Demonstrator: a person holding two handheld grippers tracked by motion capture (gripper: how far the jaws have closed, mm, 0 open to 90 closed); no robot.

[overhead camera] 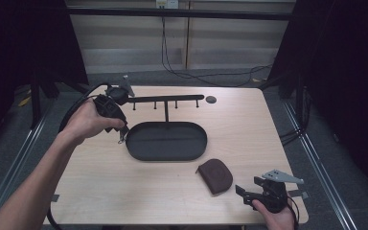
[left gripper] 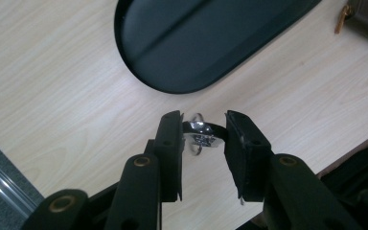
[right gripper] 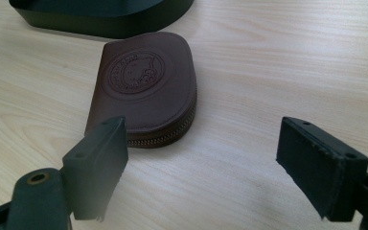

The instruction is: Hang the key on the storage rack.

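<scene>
Key ring to the hook rack

My left gripper (left gripper: 202, 136) clamps the key ring (left gripper: 200, 135) — I'd lift level toward the rack (overhead camera: 165, 99), upper centre; right gripper (right gripper: 206, 163) open.

A black oval tray (overhead camera: 166, 152) with a hook rack (overhead camera: 165, 98) and a brown zip pouch (overhead camera: 215, 175) sit on the wooden table (overhead camera: 249, 129).
</scene>
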